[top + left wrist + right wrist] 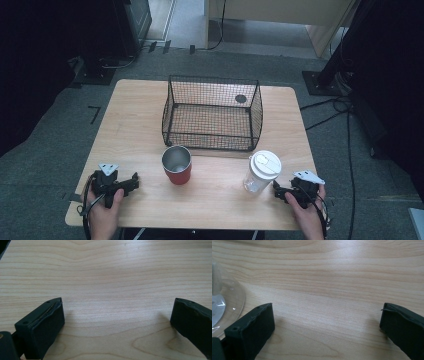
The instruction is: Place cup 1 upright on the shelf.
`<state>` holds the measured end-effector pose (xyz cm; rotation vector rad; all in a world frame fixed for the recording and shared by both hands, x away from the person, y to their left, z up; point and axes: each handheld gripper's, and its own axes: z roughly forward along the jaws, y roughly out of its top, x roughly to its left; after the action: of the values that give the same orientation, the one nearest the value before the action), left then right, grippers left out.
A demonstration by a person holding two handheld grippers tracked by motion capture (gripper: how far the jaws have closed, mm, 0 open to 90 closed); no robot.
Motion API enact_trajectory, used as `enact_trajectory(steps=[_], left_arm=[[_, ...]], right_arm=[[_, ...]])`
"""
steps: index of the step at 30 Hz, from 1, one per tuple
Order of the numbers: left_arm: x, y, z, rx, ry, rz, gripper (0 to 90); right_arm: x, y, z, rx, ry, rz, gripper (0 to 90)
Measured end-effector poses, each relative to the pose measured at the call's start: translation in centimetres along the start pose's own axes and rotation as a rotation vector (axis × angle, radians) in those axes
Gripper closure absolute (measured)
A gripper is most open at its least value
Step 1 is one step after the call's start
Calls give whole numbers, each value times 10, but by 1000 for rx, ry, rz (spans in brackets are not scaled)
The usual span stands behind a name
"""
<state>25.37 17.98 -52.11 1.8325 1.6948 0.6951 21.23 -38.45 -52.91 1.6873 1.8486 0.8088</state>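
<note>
The left gripper (134,181) and the right gripper (276,189) were rested on the table (215,205), jaws spread apart with nothing between them. A clear lidded cup (261,171) was seen just beside the right gripper. A red cup (176,165) stood between the 2 grippers. Beyond lay a wire basket (212,114).

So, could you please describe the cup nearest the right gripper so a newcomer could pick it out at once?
Start at the black wire basket in the middle of the wooden table. Two cups stand in front of it; take the clear tumbler below the basket's right corner, just left of the right gripper. Unlike the open red cup, it wears a white lid.
</note>
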Motion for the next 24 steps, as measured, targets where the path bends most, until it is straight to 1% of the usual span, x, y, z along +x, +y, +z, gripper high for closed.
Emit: enact_trajectory(steps=[5, 7, 10, 11, 12, 14, 15, 16, 17, 18, 19, 20, 21, 23, 24], left_arm=[[0, 0, 0, 1, 0, 0, 0], [0, 0, 0, 1, 0, 1, 0], [0, 0, 0, 1, -3, 4, 0], [0, 0, 0, 1, -5, 5, 0], [0, 0, 0, 0, -6, 6, 0], [-1, 0, 0, 1, -7, 7, 0], [-1, 0, 0, 0, -8, 7, 0], [-1, 0, 0, 1, -8, 8, 0], [-1, 0, 0, 1, -8, 8, 0], [-1, 0, 0, 0, -8, 7, 0], [-1, 0, 0, 1, -9, 8, 0], [-1, 0, 0, 1, -9, 8, 0], [-1, 0, 0, 1, -9, 8, 0], [-1, 0, 0, 1, -9, 8, 0], [-1, 0, 0, 0, -9, 7, 0]], right_arm=[[3, -3, -4, 13, 6, -2, 0], [4, -7, -10, 16, 37, -2, 0], [6, -8, -14, 23, 54, 3, 0], [6, -7, -16, 21, 56, -2, 0], [8, -8, -21, 19, 68, -13, 0], [9, -7, -25, 21, 92, -5, 0], [11, -7, -27, 20, 106, -8, 0], [13, -7, -29, 17, 111, -23, 0], [13, -7, -29, 17, 111, -23, 0], [18, -7, -34, 10, 125, -48, 0], [20, -6, -37, 10, 136, -58, 0], [20, -6, -37, 10, 136, -58, 0], [25, -6, -42, 15, 155, -69, 2], [27, -6, -44, 17, 161, -73, 2], [30, -6, -49, 23, 168, -83, 2]])
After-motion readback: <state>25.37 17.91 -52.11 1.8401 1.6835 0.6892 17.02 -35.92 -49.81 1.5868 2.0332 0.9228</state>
